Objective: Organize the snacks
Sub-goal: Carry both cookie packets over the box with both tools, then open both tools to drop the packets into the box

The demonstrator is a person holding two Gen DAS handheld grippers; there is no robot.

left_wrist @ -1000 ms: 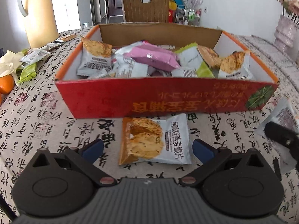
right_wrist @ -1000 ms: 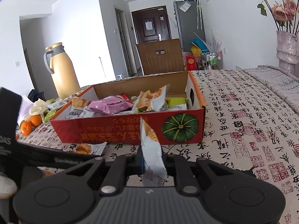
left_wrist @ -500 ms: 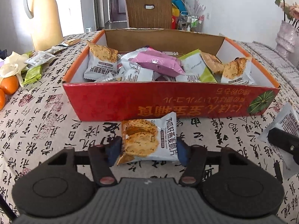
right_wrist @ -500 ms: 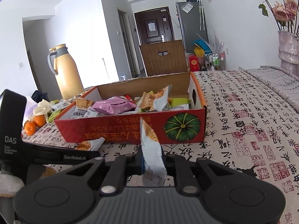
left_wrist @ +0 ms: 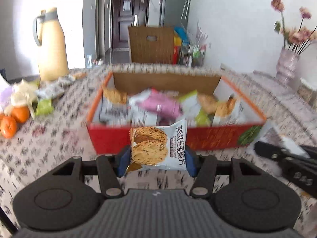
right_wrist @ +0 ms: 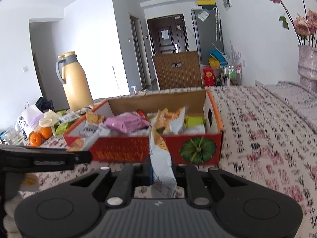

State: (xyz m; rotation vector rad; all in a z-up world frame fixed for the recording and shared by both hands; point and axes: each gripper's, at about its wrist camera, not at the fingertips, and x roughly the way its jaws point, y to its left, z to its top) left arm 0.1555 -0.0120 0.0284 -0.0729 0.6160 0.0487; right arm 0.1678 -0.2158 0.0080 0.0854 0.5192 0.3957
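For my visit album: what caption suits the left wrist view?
Left tool gripping a cracker packet before the red snack box.

- right gripper [right_wrist: 160,171] clamped on white snack packet [right_wrist: 161,163], packet standing on edge
- red box [right_wrist: 198,148] ahead on table [right_wrist: 267,138], full of snack packs
- left gripper [right_wrist: 79,156] at left, carrying a cracker packet [right_wrist: 78,144]
- oranges [right_wrist: 40,135] near table's left edge

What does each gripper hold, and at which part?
Left gripper: oat crisp packet, by its two side edges. Right gripper: second snack packet, edge-on, near its lower end.
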